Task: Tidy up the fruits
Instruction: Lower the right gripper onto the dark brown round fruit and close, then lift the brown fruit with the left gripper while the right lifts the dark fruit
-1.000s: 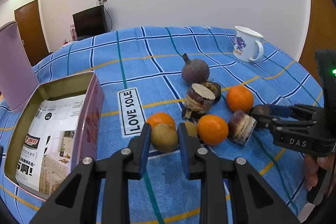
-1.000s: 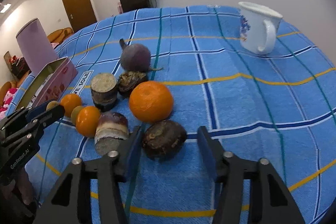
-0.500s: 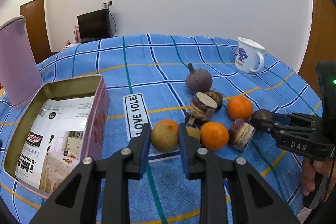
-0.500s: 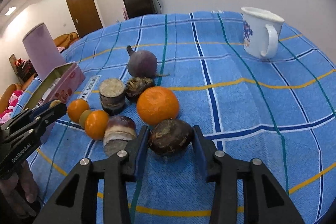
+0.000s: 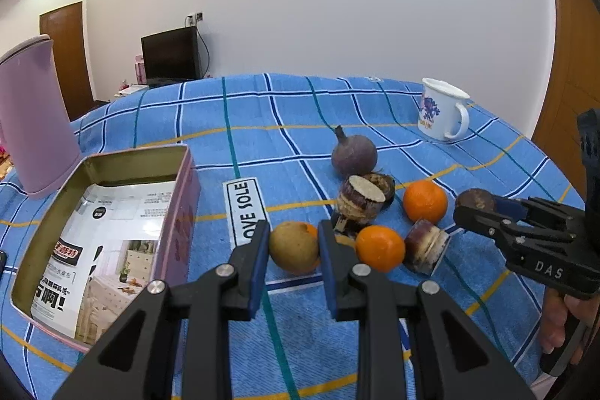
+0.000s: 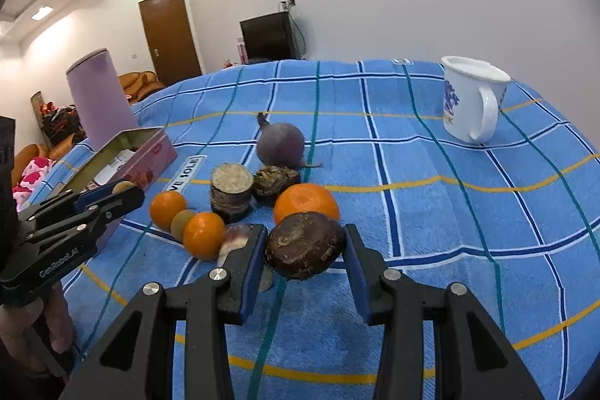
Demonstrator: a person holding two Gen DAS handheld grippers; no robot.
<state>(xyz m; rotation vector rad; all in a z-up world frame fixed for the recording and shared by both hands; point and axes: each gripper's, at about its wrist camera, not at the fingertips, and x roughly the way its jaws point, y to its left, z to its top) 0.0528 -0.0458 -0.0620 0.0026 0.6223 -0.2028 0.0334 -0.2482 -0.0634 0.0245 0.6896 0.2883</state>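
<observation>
My left gripper is shut on a yellow-brown round fruit and holds it above the blue checked cloth. My right gripper is shut on a dark brown round fruit, lifted off the cloth; it also shows in the left wrist view. On the cloth lie three oranges, a small green-brown fruit, two cut purple root pieces, a dark shrivelled fruit and a round purple beet. An open pink tin lies to the left.
A white enamel mug stands at the far right. A tall lilac container stands behind the tin. A "LOVE SOLE" label is sewn on the cloth. The other gripper and hand are at the left.
Both grippers have risen with their fruit. The right gripper closed on the dark brown fruit and lifted it; the left carried the yellow-brown fruit up from the pile.
</observation>
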